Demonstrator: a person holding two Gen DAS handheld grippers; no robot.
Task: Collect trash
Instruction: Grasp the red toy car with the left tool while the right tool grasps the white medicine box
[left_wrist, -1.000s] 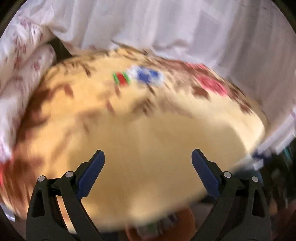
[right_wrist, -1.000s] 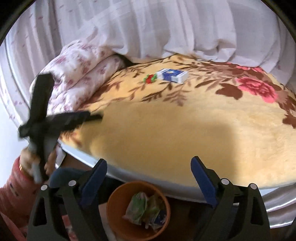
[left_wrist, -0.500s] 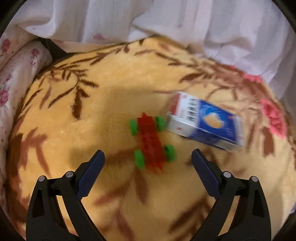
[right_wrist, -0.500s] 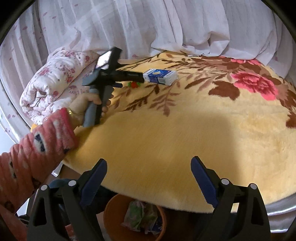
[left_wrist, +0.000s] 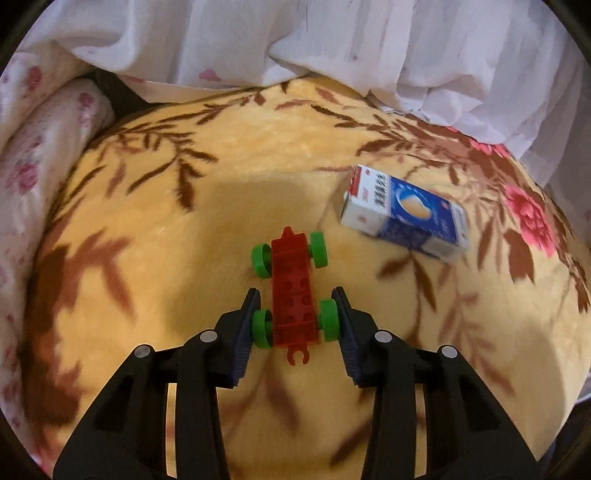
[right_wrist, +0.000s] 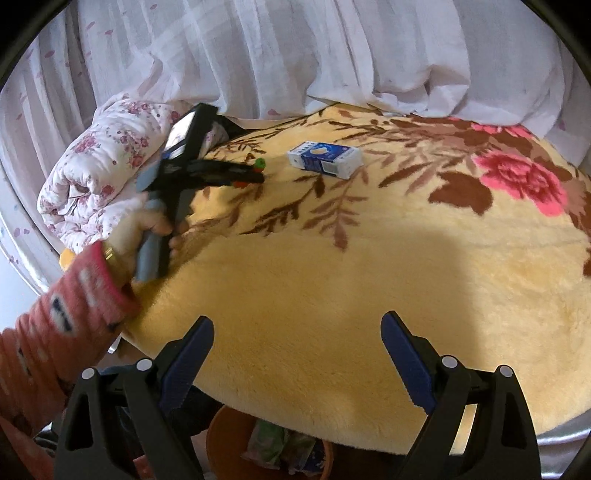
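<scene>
A red toy block car with green wheels (left_wrist: 293, 286) lies on the yellow floral blanket (left_wrist: 221, 206). My left gripper (left_wrist: 296, 299) has closed around its rear wheels, and the pads (left_wrist: 248, 321) touch them. A blue and white carton (left_wrist: 404, 212) lies to the right of the car, and it also shows in the right wrist view (right_wrist: 325, 158). There the left gripper (right_wrist: 255, 173) sits over the car (right_wrist: 259, 164). My right gripper (right_wrist: 297, 332) is open and empty near the blanket's front edge, above an orange bin (right_wrist: 225, 443) with wrappers inside.
A rolled floral quilt (right_wrist: 96, 173) lies at the left of the bed. White curtains (right_wrist: 295, 55) hang behind the bed. The bin stands on the floor below the bed's edge.
My left gripper has moved forward over the toy car and its jaws have closed from wide open onto the rear wheels. My right gripper has stayed open and almost still.
</scene>
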